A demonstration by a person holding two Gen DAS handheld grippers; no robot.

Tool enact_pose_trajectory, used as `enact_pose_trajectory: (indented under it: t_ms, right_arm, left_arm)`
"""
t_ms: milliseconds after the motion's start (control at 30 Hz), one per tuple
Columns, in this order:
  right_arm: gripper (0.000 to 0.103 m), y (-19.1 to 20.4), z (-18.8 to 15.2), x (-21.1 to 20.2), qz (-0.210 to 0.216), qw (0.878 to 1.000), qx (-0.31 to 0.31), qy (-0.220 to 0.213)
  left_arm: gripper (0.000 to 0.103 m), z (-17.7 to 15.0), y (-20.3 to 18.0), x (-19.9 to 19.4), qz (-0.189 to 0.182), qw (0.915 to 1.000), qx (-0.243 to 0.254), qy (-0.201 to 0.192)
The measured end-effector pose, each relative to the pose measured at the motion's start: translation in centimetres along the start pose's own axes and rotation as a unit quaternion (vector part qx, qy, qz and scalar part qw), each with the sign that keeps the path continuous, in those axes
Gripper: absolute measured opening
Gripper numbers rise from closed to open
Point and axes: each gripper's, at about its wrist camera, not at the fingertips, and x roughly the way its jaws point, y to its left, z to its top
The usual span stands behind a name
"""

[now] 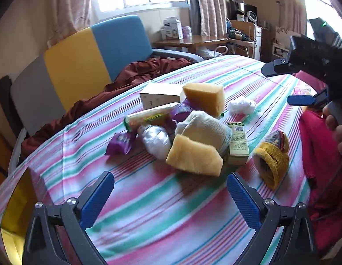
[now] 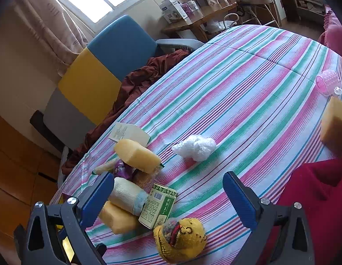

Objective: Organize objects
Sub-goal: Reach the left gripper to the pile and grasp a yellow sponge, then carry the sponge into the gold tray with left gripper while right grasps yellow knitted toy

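A: Hovering over the heap, both of them. The left gripper (image 1: 170, 198) hangs with its jaws spread wide and nothing between them, aimed at the near sponge (image 1: 194, 158). The right gripper (image 2: 168, 198) is just as wide and just as empty, above the green box (image 2: 158, 205) and the yellow sock (image 2: 182, 239).

B: Why so wide?

A: I'd judge the sponge is bulky and soft, so it wants a broad approach before the squeeze.

B: And where is the pile?

A: Bunched on the striped cloth (image 2: 248, 84), near the edge by the chair (image 1: 82, 66). A white sock (image 1: 206, 130) leans on the near sponge; the green box touches both. A second sponge (image 1: 204, 98) rests on a pale box (image 1: 160, 96) behind. A white wad (image 2: 195, 146) lies apart.

B: Sorted at all?

A: Mostly not, I'd say. A third sponge (image 2: 334, 125) and a pink roller (image 2: 326, 82) sit well apart at the right, perhaps a started group.
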Motion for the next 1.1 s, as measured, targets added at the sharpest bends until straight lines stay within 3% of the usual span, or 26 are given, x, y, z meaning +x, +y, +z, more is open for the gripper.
enact_pose_trajectory:
  t_ms: [233, 333, 433, 500, 767, 900, 1033, 1100]
  right_arm:
    - [0.101, 0.1, 0.2, 0.6, -0.003, 1.0, -0.001, 0.014]
    - [0.101, 0.1, 0.1, 0.9, -0.009, 1.0, 0.001, 0.023]
    - [0.101, -0.2, 0.1, 1.0, -0.007, 1.0, 0.007, 0.028]
    - [0.101, -0.4, 0.2, 1.1, -0.006, 0.999, 0.011, 0.033]
    - [0.101, -0.1, -0.1, 1.8, -0.013, 0.998, 0.003, 0.06]
    - [0.101, 0.3, -0.4, 3.3, -0.017, 0.994, -0.005, 0.108]
    - [0.101, 0.9, -0.9, 4.8, -0.058, 0.986, -0.023, 0.152]
    - [0.101, 1.7, -1.6, 5.8, -0.097, 0.976, -0.05, 0.189]
  left_arm:
    - [0.1, 1.6, -0.7, 2.9, -0.018, 0.9995, 0.025, -0.004]
    - [0.091, 1.9, -0.9, 4.0, -0.034, 0.9991, 0.024, 0.002]
    - [0.065, 1.7, -1.0, 4.5, -0.072, 0.9973, 0.013, 0.011]
    - [0.058, 1.4, -1.0, 3.9, -0.075, 0.9971, 0.001, 0.007]
    - [0.056, -4.1, 0.6, -1.0, -0.061, 0.997, -0.048, 0.005]
    - [0.056, -6.7, 1.7, -3.3, -0.05, 0.9956, -0.079, 0.008]
    - [0.056, -8.0, 2.7, -4.7, -0.047, 0.9935, -0.103, 0.01]
    - [0.056, -8.3, 3.1, -5.3, -0.046, 0.9929, -0.109, 0.007]
